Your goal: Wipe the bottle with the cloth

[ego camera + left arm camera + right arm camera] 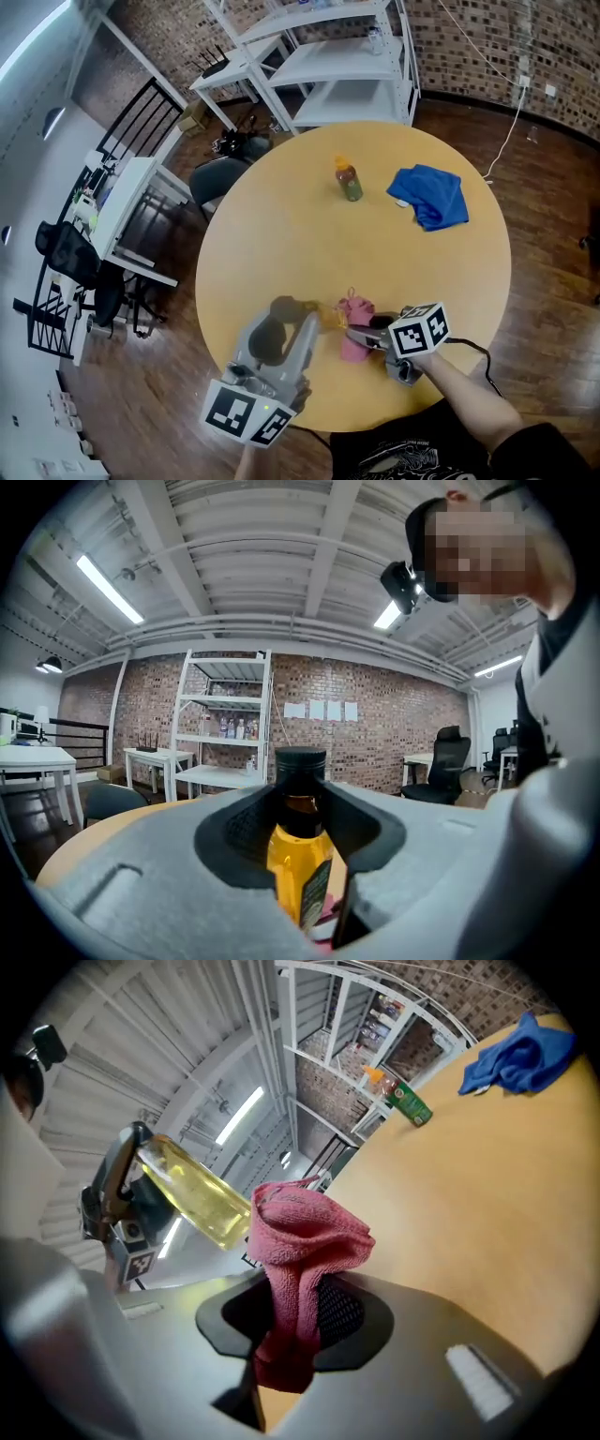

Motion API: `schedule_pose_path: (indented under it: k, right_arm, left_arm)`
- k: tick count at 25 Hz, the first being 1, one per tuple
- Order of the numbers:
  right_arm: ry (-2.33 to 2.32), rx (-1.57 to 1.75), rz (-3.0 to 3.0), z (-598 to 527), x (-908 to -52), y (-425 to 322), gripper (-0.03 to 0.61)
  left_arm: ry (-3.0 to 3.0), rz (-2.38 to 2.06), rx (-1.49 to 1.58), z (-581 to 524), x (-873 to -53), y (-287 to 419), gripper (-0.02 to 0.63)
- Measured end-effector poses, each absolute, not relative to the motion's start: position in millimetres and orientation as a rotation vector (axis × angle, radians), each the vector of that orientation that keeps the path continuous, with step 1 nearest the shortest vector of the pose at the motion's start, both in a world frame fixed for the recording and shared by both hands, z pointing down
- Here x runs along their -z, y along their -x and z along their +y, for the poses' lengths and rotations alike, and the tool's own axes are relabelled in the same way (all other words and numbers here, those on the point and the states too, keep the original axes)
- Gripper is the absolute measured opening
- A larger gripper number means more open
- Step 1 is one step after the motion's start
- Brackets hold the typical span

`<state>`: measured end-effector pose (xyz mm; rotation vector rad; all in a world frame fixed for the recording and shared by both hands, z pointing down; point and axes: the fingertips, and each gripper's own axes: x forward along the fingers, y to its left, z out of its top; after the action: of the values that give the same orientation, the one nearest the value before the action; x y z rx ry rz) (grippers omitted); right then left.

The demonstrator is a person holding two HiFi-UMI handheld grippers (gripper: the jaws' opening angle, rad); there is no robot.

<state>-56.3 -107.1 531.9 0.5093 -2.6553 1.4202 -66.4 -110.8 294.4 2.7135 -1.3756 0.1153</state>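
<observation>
The round wooden counter (281, 234) lies under both claws. A white shelf unit (328, 66) stands on the floor beyond the counter's far edge, well ahead of them.

The left claw (300, 829) is closed part-way round the upper part of a bottle (192, 1194) of yellow liquid with a black cap. The bottle stands upright between the dark pads, which press on it from both sides. The right claw (295, 1321) sits just to the right of the left one, and its jaws are pinched narrow on a bunched pink cloth (305, 1232). The cloth's folded top rises out in front of the jaws. From the right claw, the bottle is up and to the left, its lower end just beside the top of the cloth; whether they touch is not clear.

A crumpled blue cloth (429, 195) lies on the counter far ahead of the right claw. A small green bottle (348, 179) with an orange top stands near it, to its left.
</observation>
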Motion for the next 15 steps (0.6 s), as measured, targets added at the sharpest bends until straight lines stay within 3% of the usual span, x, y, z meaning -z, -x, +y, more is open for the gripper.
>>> schedule_pose_path:
  k: [15]
  right_arm:
    - [-0.246,-1.606,-2.605,-88.2,-516.3,94.3,0.097]
  left_arm:
    - [-2.739,-1.368,-0.188,-113.7,-308.1,49.4,0.152]
